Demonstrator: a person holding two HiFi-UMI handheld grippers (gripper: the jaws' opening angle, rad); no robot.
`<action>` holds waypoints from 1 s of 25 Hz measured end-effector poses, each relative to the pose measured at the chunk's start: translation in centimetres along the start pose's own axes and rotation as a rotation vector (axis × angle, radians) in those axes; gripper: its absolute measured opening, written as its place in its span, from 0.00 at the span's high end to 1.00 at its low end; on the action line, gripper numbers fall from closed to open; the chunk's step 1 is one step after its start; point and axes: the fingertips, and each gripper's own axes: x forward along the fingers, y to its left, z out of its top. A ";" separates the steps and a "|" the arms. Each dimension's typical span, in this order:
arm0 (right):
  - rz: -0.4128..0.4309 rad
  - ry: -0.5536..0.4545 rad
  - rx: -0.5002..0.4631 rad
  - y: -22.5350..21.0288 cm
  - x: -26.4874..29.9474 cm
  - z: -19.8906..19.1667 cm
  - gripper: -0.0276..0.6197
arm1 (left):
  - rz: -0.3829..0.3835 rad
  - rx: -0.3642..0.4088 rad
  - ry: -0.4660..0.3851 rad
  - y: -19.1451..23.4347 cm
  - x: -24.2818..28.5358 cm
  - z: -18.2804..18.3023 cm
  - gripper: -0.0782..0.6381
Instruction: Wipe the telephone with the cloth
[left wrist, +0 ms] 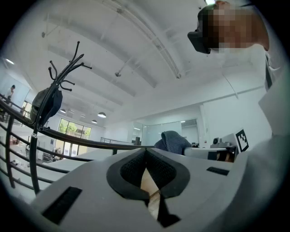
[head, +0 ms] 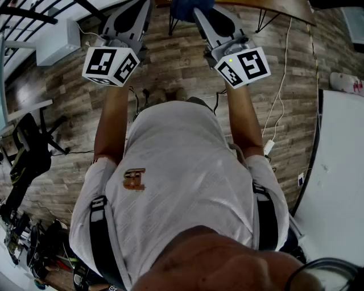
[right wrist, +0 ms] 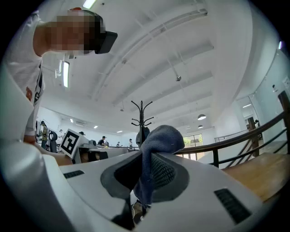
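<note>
No telephone shows in any view. Both grippers are raised in front of the person's chest. The blue-grey cloth hangs pinched between the jaws of my right gripper, bunched above the tips and trailing down between them. In the head view the cloth sits at the top edge, at the right gripper. My left gripper is shut with its pads meeting and nothing between them; in the head view it is beside the right one. The cloth also shows in the left gripper view.
A curved wooden table with a dark railing lies ahead. A coat rack stands beyond it. A white table is at the right, cables trail over the wood floor, and bags lie at lower left.
</note>
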 end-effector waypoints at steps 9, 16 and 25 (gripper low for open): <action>0.004 0.001 0.028 -2.8 -0.6 -0.1 0.86 | 0.021 0.005 0.015 -0.3 2.1 -0.9 0.87; 0.018 0.006 0.030 -5.5 -2.1 -0.2 0.86 | 0.052 0.014 0.021 -1.2 3.9 -1.5 0.87; 0.038 0.004 0.026 -7.9 -3.1 -0.5 0.86 | 0.074 0.022 0.022 -2.2 6.1 -2.6 0.87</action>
